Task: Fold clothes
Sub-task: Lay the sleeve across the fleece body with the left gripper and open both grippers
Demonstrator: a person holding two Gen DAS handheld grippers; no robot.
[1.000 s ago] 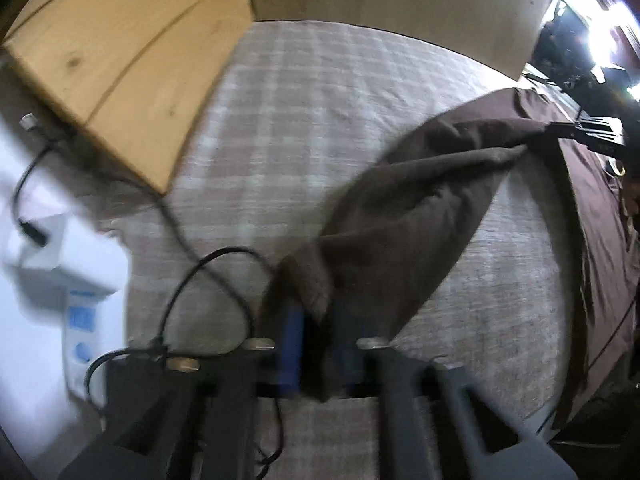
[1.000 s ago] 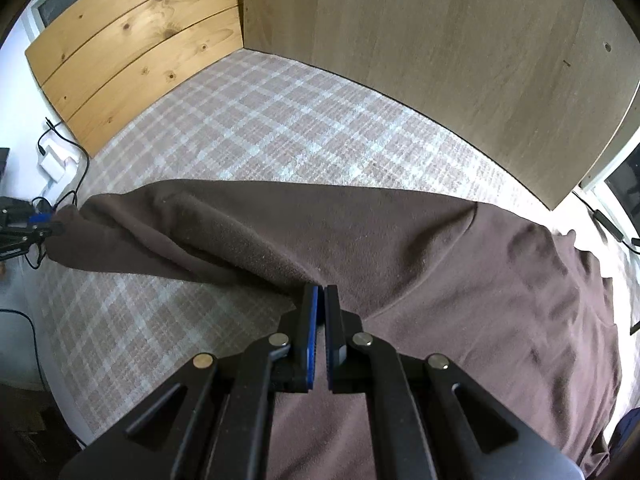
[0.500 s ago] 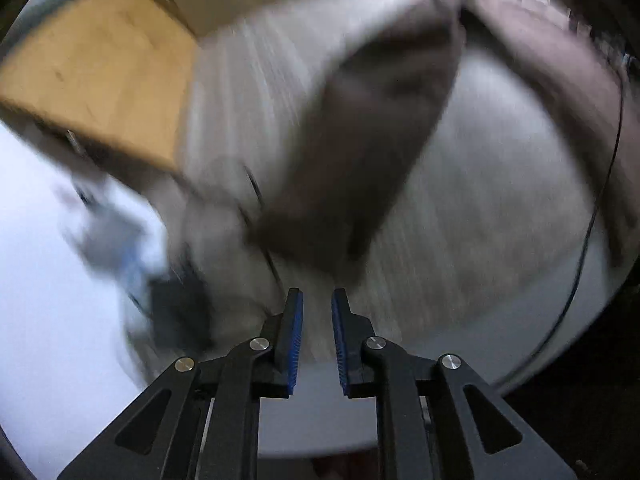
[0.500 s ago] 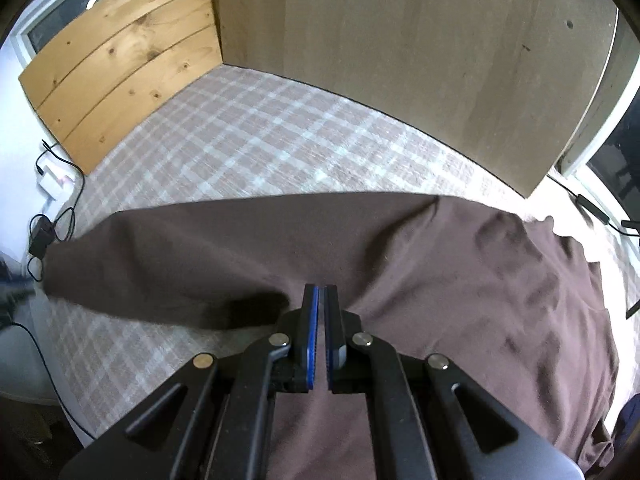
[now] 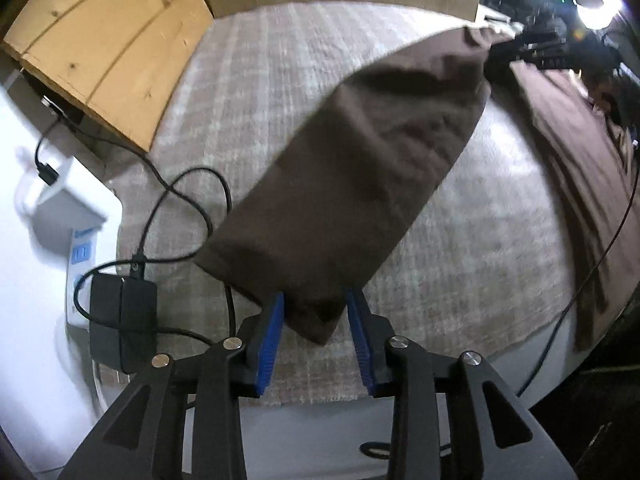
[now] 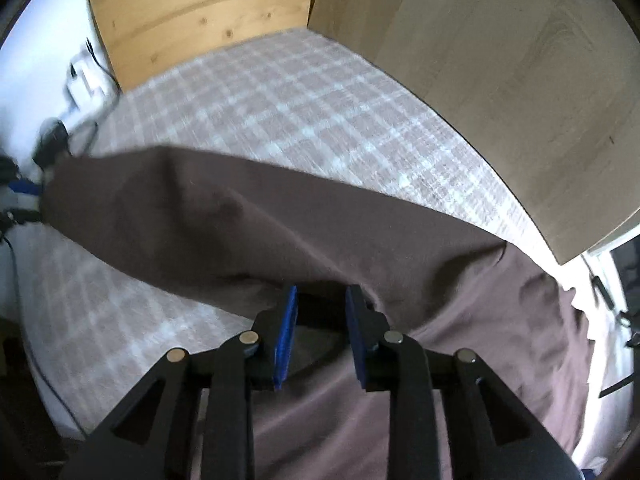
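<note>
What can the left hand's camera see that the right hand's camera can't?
Only the left wrist view shows the black charger box with its looping cable, lying beside the white device.

Only the right wrist view shows the wide body of the brown garment spread under the open right gripper.

Both show the brown sleeve, the checked bedcover, the wooden headboard, and the open left gripper.
</note>
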